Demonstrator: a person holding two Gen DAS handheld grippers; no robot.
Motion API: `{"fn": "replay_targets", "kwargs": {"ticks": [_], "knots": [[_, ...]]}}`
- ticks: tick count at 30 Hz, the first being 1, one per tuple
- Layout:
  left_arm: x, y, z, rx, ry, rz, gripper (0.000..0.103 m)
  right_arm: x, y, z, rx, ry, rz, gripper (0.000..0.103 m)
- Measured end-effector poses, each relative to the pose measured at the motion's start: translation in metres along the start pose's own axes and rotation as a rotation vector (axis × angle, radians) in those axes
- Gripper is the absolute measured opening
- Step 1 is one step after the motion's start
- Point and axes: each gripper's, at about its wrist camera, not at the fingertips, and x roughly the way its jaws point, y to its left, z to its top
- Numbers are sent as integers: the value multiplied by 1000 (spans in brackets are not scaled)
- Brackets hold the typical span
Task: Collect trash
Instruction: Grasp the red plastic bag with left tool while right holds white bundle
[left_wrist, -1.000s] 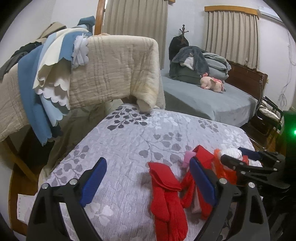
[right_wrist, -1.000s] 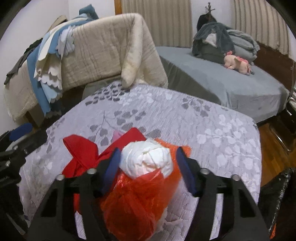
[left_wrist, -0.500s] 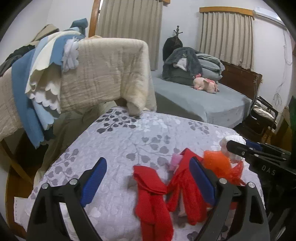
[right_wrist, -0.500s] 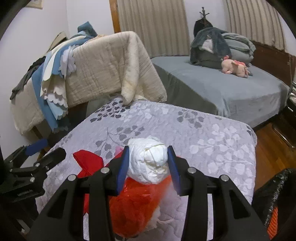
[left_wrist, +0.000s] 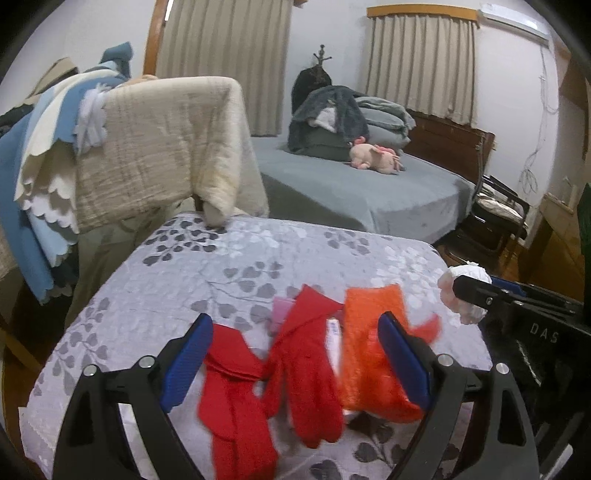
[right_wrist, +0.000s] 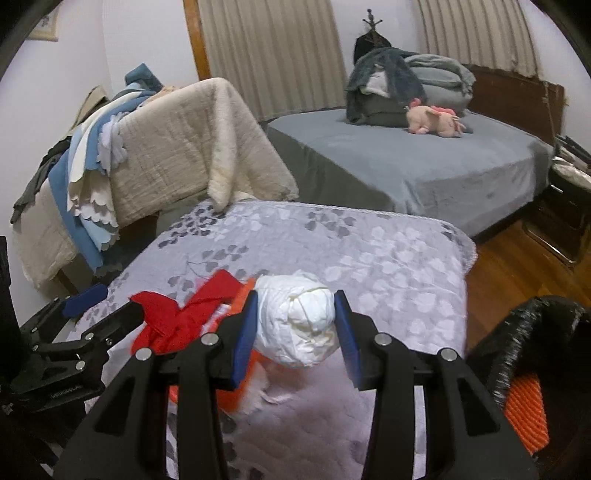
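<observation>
A white crumpled wad (right_wrist: 295, 325) sits between the blue pads of my right gripper (right_wrist: 295, 301), which is shut on it and holds it just above the floral bedspread (right_wrist: 369, 258). In the left wrist view the wad (left_wrist: 461, 291) shows at the right edge. An orange plastic bag (left_wrist: 369, 354) lies flat on the bedspread, beside two red gloves (left_wrist: 303, 369). My left gripper (left_wrist: 295, 332) hovers open over the gloves and the bag, with nothing pinched.
A black trash bag (right_wrist: 535, 332) with something orange inside stands at the right, off the bedspread's corner. A cream quilt (left_wrist: 166, 140) and blue cloths hang over a rack at the left. A grey bed (right_wrist: 424, 162) lies behind, wooden floor (right_wrist: 498, 266) to the right.
My right gripper closed on the white wad and carried it up and to the right, off the orange bag, which stayed on the bedspread. The left gripper slid right over the gloves.
</observation>
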Motion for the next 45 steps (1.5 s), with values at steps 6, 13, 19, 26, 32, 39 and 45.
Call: {"fn": "replay_targets", "kwargs": {"ticks": [6,13,19,26,32,39,45], "knots": [[3,-22,-7,28,16,-43,89,-8,-21,-18,26,23,-44,40],[11,-47,-15,52,47,-95,83,-15,-33,-28,35,29,-70,40],[26,-62,-24,76,98,-121,55,-21,-44,-30,49,20,-84,40],[25,-65,-25,79,108,-138,33,-26,-45,-30,43,13,-89,40],[6,-71,-7,74,57,-161,33,-43,-47,-24,44,-27,-91,40],[-14,-93,15,88,6,-200,33,-70,-55,-17,48,-76,-110,40],[-25,-119,25,111,-20,-249,32,-101,-72,-19,65,-113,-157,40]]}}
